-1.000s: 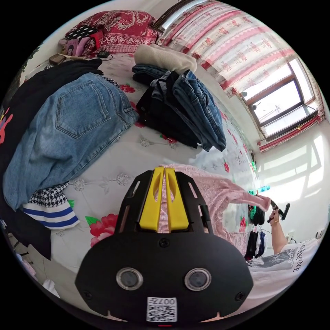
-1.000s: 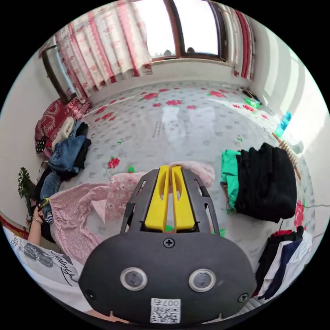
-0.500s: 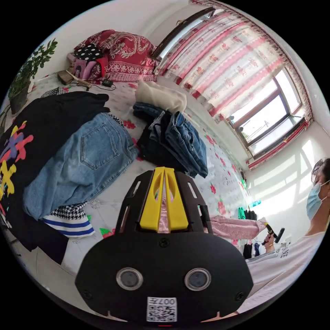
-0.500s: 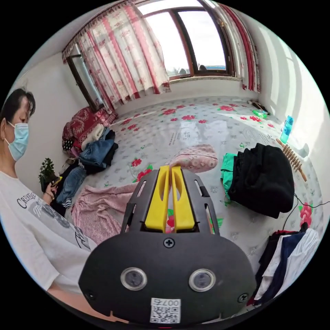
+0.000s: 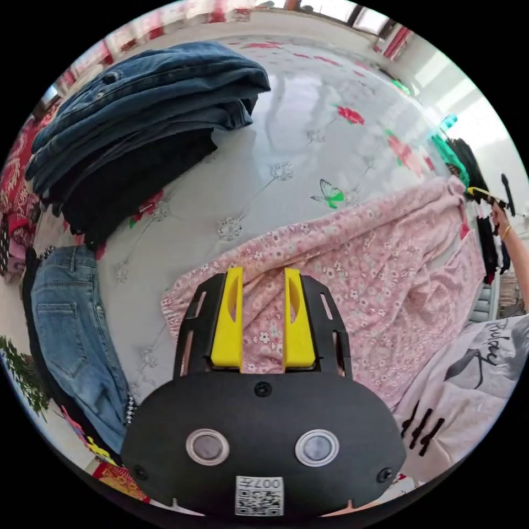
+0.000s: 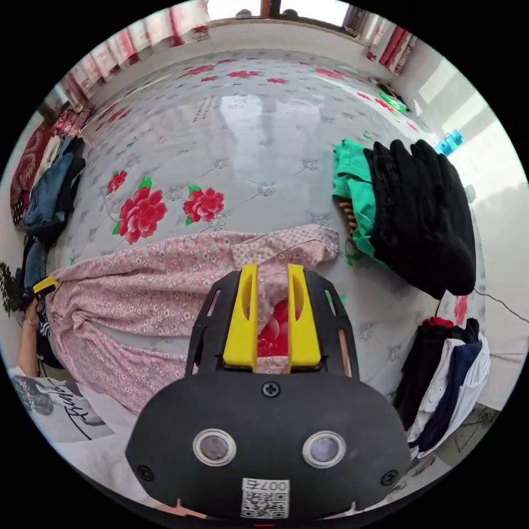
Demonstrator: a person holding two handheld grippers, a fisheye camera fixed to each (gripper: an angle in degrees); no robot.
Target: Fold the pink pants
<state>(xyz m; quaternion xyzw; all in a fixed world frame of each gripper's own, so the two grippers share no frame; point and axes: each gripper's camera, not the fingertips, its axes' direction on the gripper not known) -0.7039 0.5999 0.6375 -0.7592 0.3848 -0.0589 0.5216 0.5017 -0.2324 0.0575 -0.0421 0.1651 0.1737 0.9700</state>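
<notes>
The pink flowered pants point(image 5: 352, 259) lie spread flat across the bed. In the left gripper view, one end of them lies under my left gripper point(image 5: 259, 273), whose yellow jaws stand open just above the cloth. The other end point(image 6: 286, 248) lies under my right gripper point(image 6: 273, 270), also open, with cloth and a red flower of the sheet showing between its jaws. The pants point(image 6: 143, 286) stretch away to the left in the right gripper view. Each gripper appears small at the far end of the other's view, the right gripper point(image 5: 487, 195) and the left gripper point(image 6: 41, 286), each held by a hand.
A stack of folded dark jeans point(image 5: 143, 110) sits beyond the pants, and light blue jeans point(image 5: 66, 330) lie to the left. A black and green pile point(image 6: 413, 209) and another pile of clothes point(image 6: 446, 374) lie right of the right gripper. The flowered sheet point(image 6: 248, 121) stretches beyond.
Both grippers held the pants lifted and stretched between them; now the pants lie flat on the bed and both sets of jaws have opened. Both cameras have tipped down toward the bed.
</notes>
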